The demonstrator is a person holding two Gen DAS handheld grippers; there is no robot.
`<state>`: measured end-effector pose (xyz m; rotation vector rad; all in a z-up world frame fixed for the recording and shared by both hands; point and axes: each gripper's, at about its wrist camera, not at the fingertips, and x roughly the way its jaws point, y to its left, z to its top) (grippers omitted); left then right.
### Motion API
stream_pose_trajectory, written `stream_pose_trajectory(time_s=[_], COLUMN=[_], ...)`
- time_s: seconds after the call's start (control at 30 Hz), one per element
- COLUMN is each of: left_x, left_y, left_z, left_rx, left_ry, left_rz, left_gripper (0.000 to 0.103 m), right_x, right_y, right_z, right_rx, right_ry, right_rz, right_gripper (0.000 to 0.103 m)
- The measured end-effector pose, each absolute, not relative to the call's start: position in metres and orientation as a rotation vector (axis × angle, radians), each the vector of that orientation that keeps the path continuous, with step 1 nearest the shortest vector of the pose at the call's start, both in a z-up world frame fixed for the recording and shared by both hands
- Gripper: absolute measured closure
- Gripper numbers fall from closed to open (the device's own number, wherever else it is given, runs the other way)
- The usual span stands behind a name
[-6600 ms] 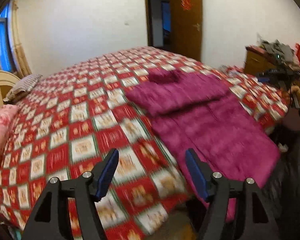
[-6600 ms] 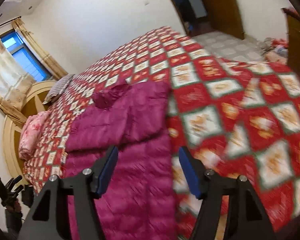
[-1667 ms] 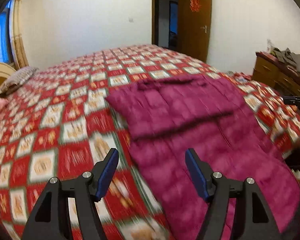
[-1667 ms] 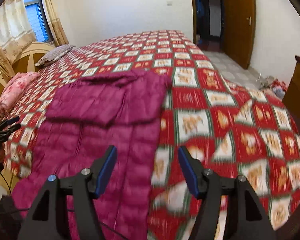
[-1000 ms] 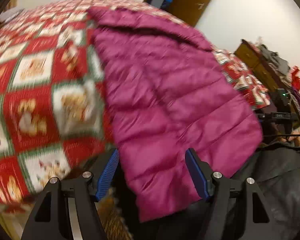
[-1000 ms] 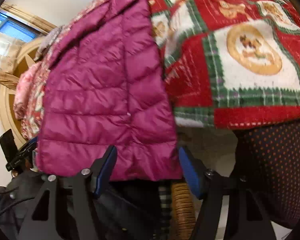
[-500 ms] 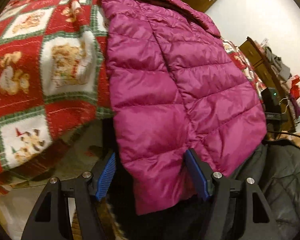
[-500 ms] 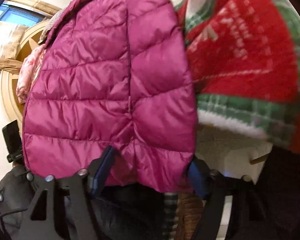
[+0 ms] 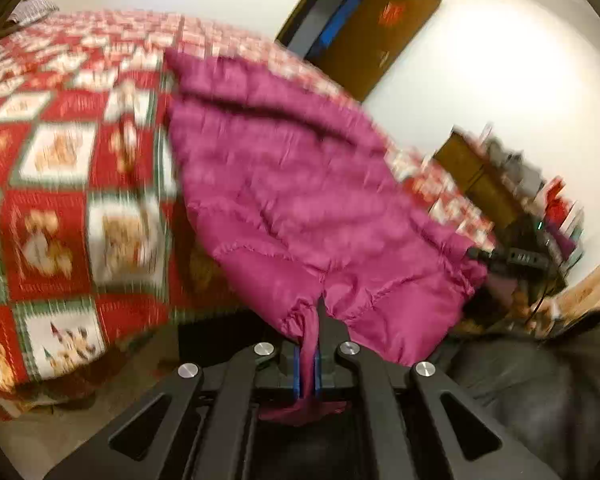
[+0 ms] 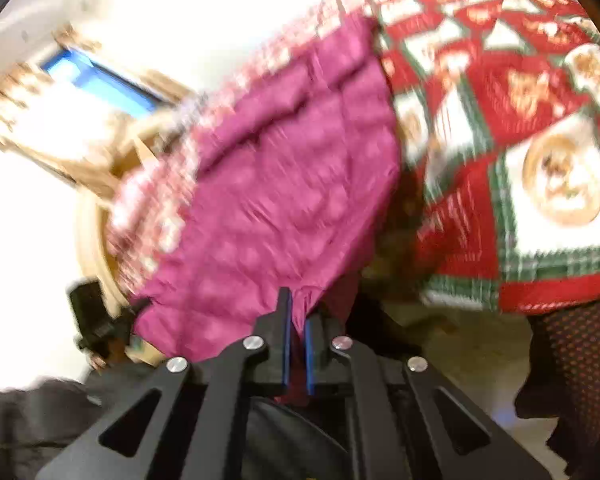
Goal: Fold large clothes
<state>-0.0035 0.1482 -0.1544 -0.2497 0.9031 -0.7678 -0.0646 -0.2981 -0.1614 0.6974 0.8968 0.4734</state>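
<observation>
Magenta puffer jacket (image 9: 300, 200) hem pinched by left hand-held gripper (image 9: 307, 360), right hand-held gripper (image 10: 296, 344); both just closed

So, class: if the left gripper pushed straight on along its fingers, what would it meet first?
The left gripper is already shut on the jacket's hem, so straight ahead is more of that jacket, then probably the bed beneath it. The blur hides depth.

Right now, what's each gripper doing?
Left gripper: just closed, pinching the magenta puffer jacket hem.
Right gripper: just closed on the same hem.
</observation>
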Motion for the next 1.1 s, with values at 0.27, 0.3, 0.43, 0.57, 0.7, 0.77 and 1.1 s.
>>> stream_pose_trajectory(time_s=[0.27,0.3,0.43,0.57,0.7,0.77,1.1], left_x=[-0.009,-0.011,-0.011,-0.005,0.018,0.031,0.155], left_y=[0.151,0.153,0.155,0.155,0.150,0.148,0.134], left_z=[-0.110,-0.106,-0.097,-0.086,-0.071,-0.061,-0.035], left_rx=[-0.297,-0.297,-0.332,-0.343,-0.357,-0.354,-0.377], left_ry=[0.729,0.712,0.674,0.655,0.645,0.629,0.640], left_rz=[-0.800,-0.802,-0.819,-0.814,-0.808,-0.801,-0.634], left_gripper=[0.100,0.100,0.100,0.100,0.100,0.100,0.100], right_x=[-0.074,-0.075,-0.080,-0.070,-0.046,-0.032,0.062], right_y=[-0.306,-0.304,-0.308,-0.314,-0.313,-0.317,-0.339], right_z=[-0.116,-0.114,-0.105,-0.097,-0.085,-0.075,-0.038], right_rx=[0.751,0.752,0.790,0.807,0.794,0.782,0.754], right_ry=[0.748,0.740,0.698,0.673,0.662,0.642,0.560], right_rz=[0.513,0.515,0.534,0.540,0.522,0.505,0.410], right_gripper=[0.095,0.095,0.095,0.095,0.095,0.095,0.095])
